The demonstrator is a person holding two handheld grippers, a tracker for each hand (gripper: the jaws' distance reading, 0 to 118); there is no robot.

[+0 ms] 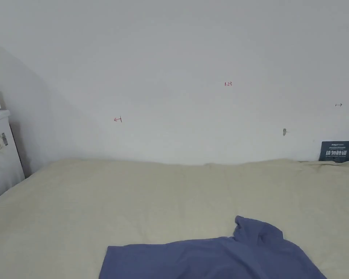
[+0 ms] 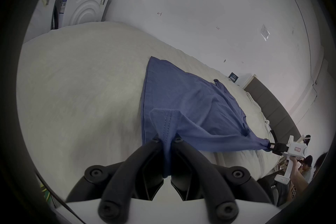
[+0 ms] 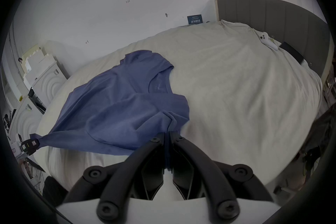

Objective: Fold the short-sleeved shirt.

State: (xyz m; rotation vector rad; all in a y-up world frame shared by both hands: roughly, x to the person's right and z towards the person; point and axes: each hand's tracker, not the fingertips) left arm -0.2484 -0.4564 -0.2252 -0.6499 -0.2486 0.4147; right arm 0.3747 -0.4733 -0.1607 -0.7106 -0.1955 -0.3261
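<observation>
Left gripper view: left hand-held gripper [image 2: 167,138] pinching shirt [image 2: 181,100] edge; right hand-held gripper [image 3: 167,135] likewise, low over bed [image 3: 236,82].

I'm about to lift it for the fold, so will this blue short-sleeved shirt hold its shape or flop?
The blue short-sleeved shirt will likely flop: it sags and creases between the left gripper and right gripper. It is probably light, since small pinches pull it taut.

plain blue shirt [image 1: 213,258] on a cream bedsheet [image 1: 133,196] (black claws [image 2: 167,139]).
</observation>
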